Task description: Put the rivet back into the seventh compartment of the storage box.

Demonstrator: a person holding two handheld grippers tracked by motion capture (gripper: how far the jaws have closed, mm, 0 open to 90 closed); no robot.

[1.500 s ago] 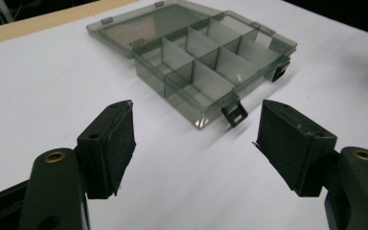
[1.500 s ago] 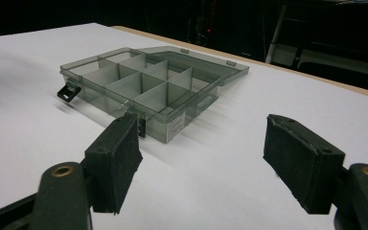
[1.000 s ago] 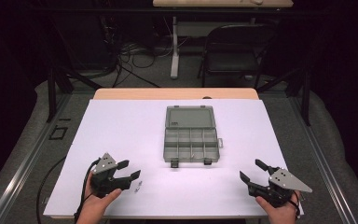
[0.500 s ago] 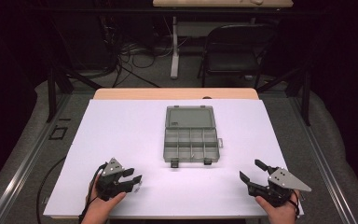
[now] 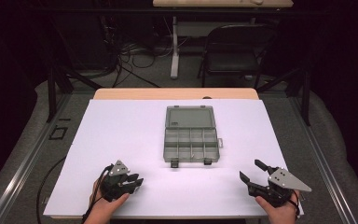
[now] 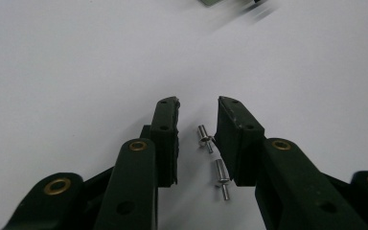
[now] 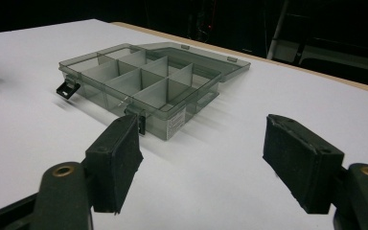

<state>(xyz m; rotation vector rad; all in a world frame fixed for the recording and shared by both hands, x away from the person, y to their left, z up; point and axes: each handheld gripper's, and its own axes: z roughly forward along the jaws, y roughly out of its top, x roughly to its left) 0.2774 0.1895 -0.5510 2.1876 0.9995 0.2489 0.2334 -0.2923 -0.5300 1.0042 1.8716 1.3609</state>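
Two small metal rivets lie on the white table sheet (image 5: 121, 130) between the jaws of the left gripper (image 6: 199, 106); the farther rivet (image 6: 203, 137) lies just beside the inner face of the jaw at the right of the left gripper view, seemingly touching it at its head, while a clear gap remains to the other jaw; the nearer rivet (image 6: 222, 178) lies deeper in the gap, close to the same jaw, though whether it touches is hard to tell. The jaws have just been closing and now stand narrow around the rivets, not yet pressing both pads on them; in the high view this gripper (image 5: 137, 179) sits low over the sheet at the near left, held in the person's left hand (image 5: 103, 207).

Beyond the left gripper's tips, further up the sheet and towards the middle, stands an open grey plastic box (image 5: 190, 144) with small compartments, its lid (image 5: 189, 116) laid back flat on the far side; two dark latches hang at its near edge.

The right gripper (image 5: 251, 171) rests at the near right, well apart from the left one; its jaws stand wide with nothing between them, and the box (image 7: 139, 86) lies ahead of its tips, slightly to their left.
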